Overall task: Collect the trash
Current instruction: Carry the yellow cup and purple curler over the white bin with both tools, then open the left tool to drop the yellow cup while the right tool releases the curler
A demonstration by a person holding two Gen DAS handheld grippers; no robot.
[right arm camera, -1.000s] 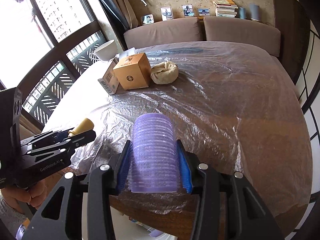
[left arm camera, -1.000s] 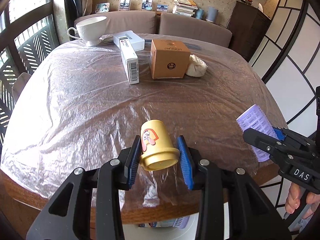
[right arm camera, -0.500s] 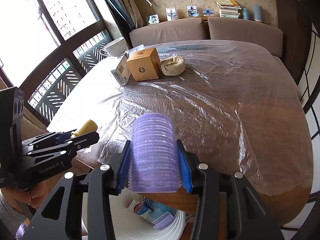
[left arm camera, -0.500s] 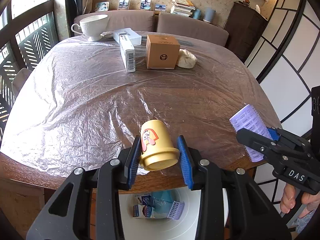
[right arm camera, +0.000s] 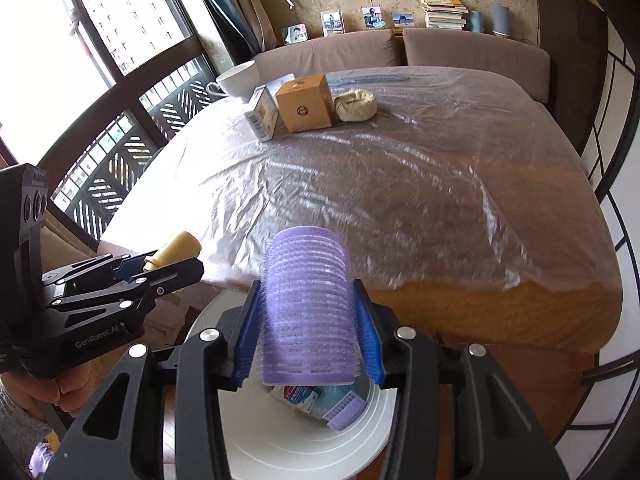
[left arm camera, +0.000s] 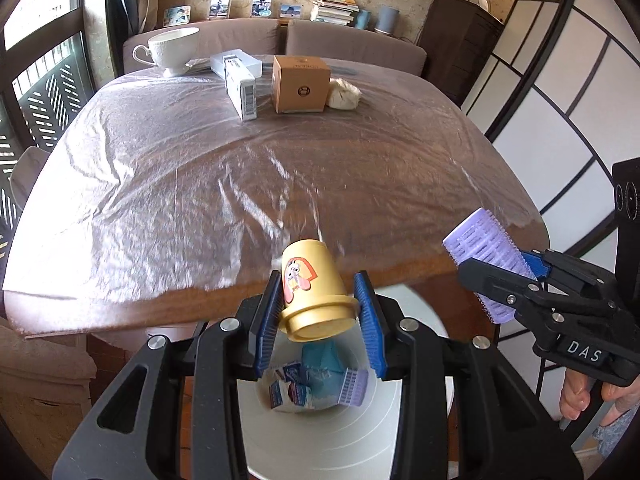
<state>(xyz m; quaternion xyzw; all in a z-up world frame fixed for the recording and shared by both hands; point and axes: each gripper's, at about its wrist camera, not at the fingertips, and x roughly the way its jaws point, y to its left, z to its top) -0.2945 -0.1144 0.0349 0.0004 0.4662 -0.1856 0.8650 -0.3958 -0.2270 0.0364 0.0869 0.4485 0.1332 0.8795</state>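
My left gripper [left arm camera: 318, 312] is shut on a small yellow cup [left arm camera: 312, 286] with a cartoon sticker, held upside down over a white trash bin [left arm camera: 360, 440] below the table's front edge. My right gripper [right arm camera: 306, 340] is shut on a purple hair roller [right arm camera: 306, 308], also held over the bin [right arm camera: 280, 440]. The bin holds small cartons, a blue wrapper and another purple roller [left arm camera: 352, 386]. The right gripper with its roller [left arm camera: 486, 256] shows at the right in the left wrist view. The left gripper with its cup [right arm camera: 176, 250] shows at the left in the right wrist view.
The plastic-covered wooden table [left arm camera: 240, 184] carries, at its far side, a brown box [left arm camera: 300, 84], a white carton [left arm camera: 240, 94], a crumpled beige wad [left arm camera: 343, 94] and a white teacup [left arm camera: 172, 50]. A sofa stands behind; a screen wall stands at right.
Both grippers have drawn back from the tabletop past its front edge with their loads. The white bin has come into view beneath them.
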